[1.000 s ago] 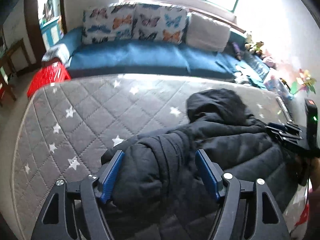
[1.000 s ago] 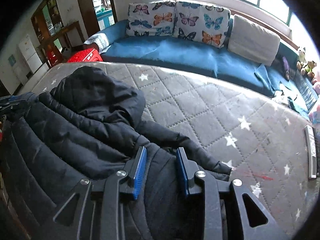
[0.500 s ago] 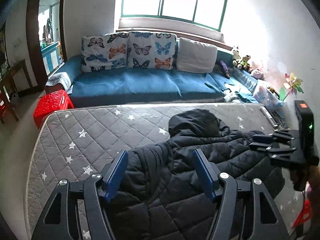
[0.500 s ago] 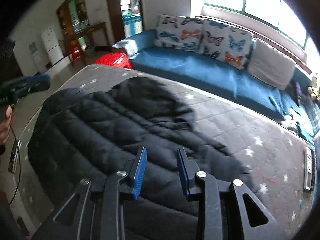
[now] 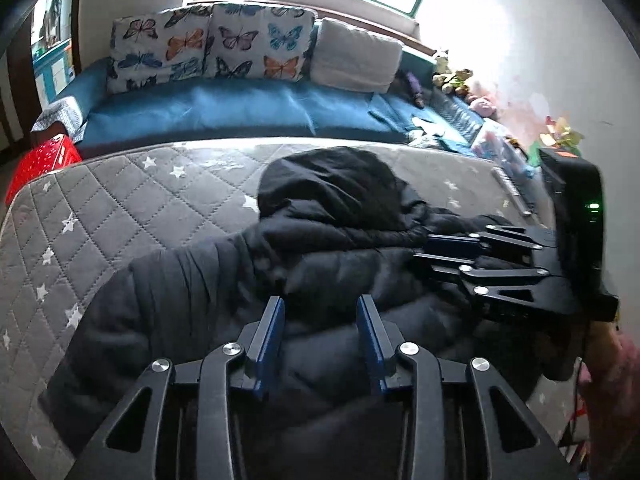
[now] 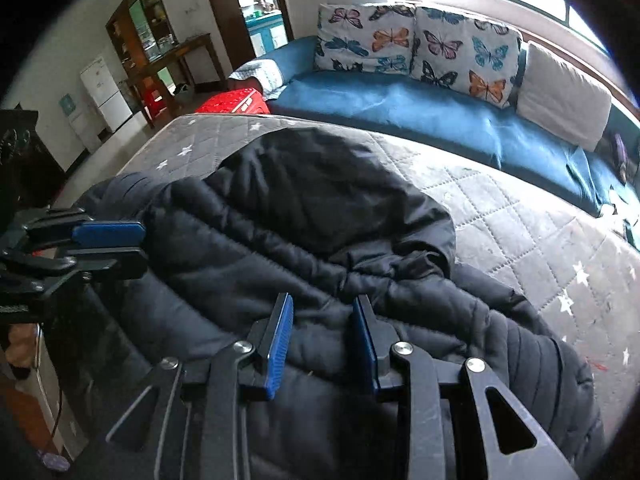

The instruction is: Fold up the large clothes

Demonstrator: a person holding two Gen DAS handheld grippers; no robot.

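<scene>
A black quilted hooded jacket (image 5: 340,240) (image 6: 300,220) lies on the grey star-print mattress (image 5: 140,208), hood (image 5: 332,184) toward the sofa. My left gripper (image 5: 321,312) hovers over the jacket's left side. Its jaws are closing, with fabric under the gap but no fold seen pinched. My right gripper (image 6: 322,312) hangs over the right side near the sleeve (image 6: 552,368), pads narrowly parted and no fabric raised between them. Each gripper shows in the other view: the right gripper (image 5: 432,250) and the left gripper (image 6: 112,246), both at the jacket's edges.
A blue sofa (image 5: 220,108) with butterfly cushions (image 5: 208,48) runs behind the mattress. A red crate (image 5: 40,160) stands at its far left corner. A slim grey bar (image 5: 512,192) lies near the mattress's right edge. A person's hand (image 5: 608,380) holds the right gripper.
The left jaws, wide around the folded sleeve a second ago, have narrowed. Both grippers rose and pulled back from the jacket, then came nearer over it again. The right jaws keep the same gap.
</scene>
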